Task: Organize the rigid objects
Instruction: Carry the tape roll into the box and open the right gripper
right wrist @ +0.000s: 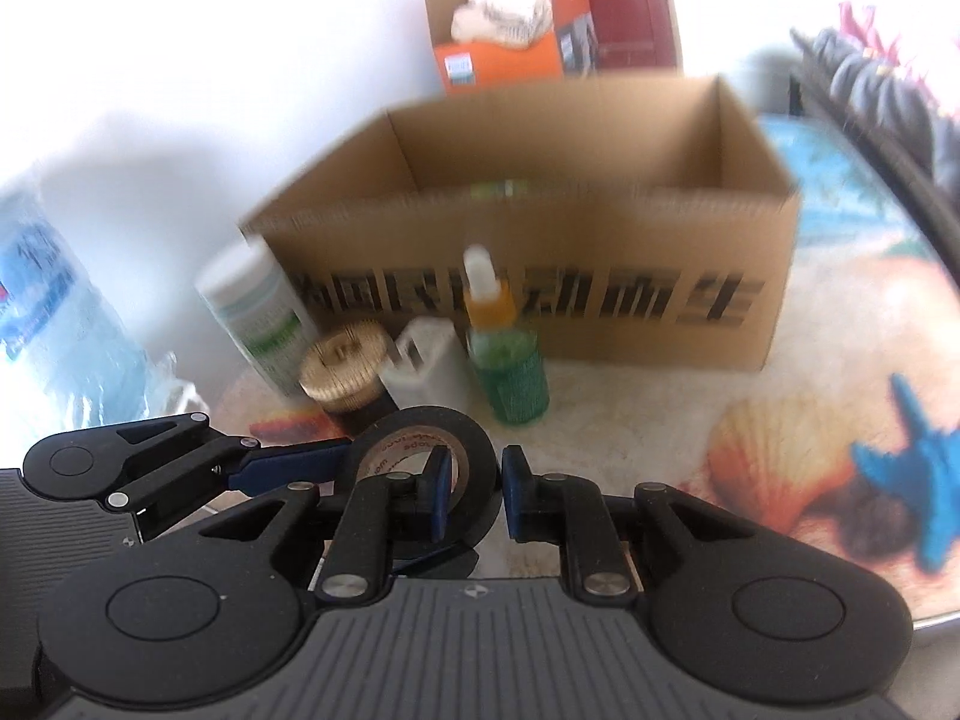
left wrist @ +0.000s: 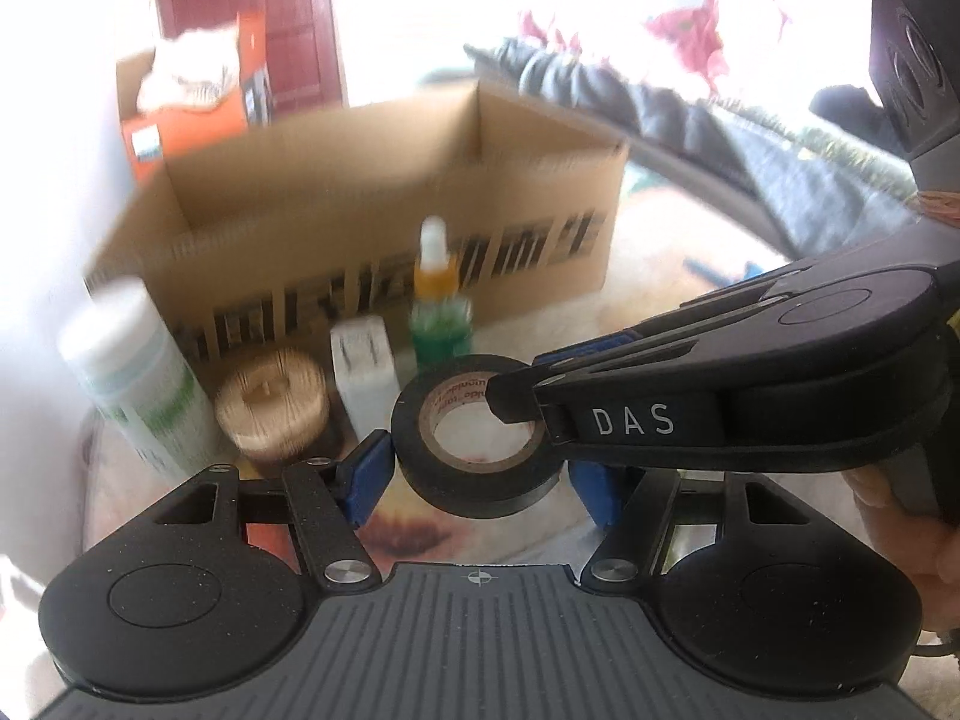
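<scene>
We see a roll of black tape (left wrist: pixel 474 441) held up above the bench (right wrist: pixel 630 420), in front of a row of small things. Our right gripper (right wrist: pixel 471 495) has its fingers (right wrist: pixel 441 492) pinching the wall of the roll: one blue pad sits inside the cardboard core and the other against the outer face. From the left wrist view the same gripper (left wrist: pixel 516 396) comes in from the right, one dark finger tip reaching into the hole of the roll.

Our left gripper (left wrist: pixel 480 480) has its fingers (left wrist: pixel 363 477) spread on either side of the roll. The left pad lies against the outer edge of the tape; the right pad stands just beside it, and the blur leaves us unsure whether it touches.

Behind the roll stand a green dropper bottle (right wrist: pixel 507 360) with an orange collar and white tip, a white plug adapter (right wrist: pixel 423 363), a round tub of toothpicks (right wrist: pixel 345 369) and a white tube with green print (right wrist: pixel 255 312). Behind them all sits an open cardboard box (right wrist: pixel 540 276) with dark printed characters on its front wall. Something green shows low inside it.

The bench has a shell and starfish print (right wrist: pixel 840 474). An orange carton (right wrist: pixel 498 54) stands further back, near a red door (left wrist: pixel 252 12).
</scene>
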`<state>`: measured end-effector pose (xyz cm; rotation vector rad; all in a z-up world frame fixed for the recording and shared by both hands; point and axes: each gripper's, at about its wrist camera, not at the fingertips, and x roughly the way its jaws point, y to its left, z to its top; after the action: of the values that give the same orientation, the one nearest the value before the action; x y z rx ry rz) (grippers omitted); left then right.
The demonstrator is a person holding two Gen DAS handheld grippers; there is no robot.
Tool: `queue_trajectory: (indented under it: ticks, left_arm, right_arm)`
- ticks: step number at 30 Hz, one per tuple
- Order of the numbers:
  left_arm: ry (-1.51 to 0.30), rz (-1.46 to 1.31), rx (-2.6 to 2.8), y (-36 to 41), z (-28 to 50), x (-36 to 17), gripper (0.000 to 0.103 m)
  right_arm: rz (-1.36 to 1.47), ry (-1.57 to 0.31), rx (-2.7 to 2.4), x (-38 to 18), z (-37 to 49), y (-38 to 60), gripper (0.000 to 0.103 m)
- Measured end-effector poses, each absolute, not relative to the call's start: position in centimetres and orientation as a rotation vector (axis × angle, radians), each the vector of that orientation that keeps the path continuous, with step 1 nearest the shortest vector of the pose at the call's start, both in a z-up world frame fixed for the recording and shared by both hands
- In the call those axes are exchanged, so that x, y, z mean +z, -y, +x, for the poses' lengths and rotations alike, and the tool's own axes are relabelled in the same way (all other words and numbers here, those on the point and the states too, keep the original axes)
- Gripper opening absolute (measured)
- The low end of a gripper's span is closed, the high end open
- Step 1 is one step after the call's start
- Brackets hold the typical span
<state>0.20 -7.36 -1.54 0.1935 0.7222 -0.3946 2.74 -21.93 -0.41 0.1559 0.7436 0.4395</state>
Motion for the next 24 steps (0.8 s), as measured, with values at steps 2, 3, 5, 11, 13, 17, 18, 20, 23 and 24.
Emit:
queue_trajectory:
  ticks: [2,3,5,11,13,17,18,20,23,24]
  left_arm:
    - [-0.674,0.204,-0.396,7.6,-0.4,0.0,0.064]
    - [-0.645,0.212,-0.396,7.7,-0.6,0.9,0.064]
    - [-0.586,0.224,-0.393,7.8,-0.9,2.9,0.064]
    - [-0.489,0.235,-0.364,7.7,1.2,8.0,0.064]
    - [-0.496,0.225,-0.361,7.4,2.9,9.1,0.064]
    - [-0.605,0.171,-0.362,6.6,8.2,9.6,0.064]
    - [-0.646,0.163,-0.356,6.4,9.7,9.5,0.064]
    - [-0.737,0.145,-0.343,5.9,12.3,8.5,0.064]
    - [-0.870,0.099,-0.336,5.2,16.2,6.5,0.064]
    - [-0.914,0.078,-0.338,5.0,17.5,5.7,0.064]
  right_arm:
    - [0.153,-0.692,0.435,1.4,2.0,22.3,0.020]
    - [0.149,-0.664,0.435,2.4,1.7,22.5,0.020]
    - [0.133,-0.604,0.437,4.5,1.3,22.8,0.020]
    - [0.056,-0.478,0.477,9.7,3.5,22.5,0.020]
    - [0.031,-0.477,0.493,10.9,5.5,22.1,0.020]
    - [0.019,-0.584,0.546,11.7,11.6,21.3,0.021]
    - [0.035,-0.633,0.559,11.5,13.4,21.0,0.021]
    - [0.051,-0.737,0.583,10.8,16.8,20.0,0.021]
    - [0.065,-0.878,0.591,8.7,21.5,18.8,0.021]
    - [0.068,-0.920,0.590,7.9,22.9,18.5,0.021]
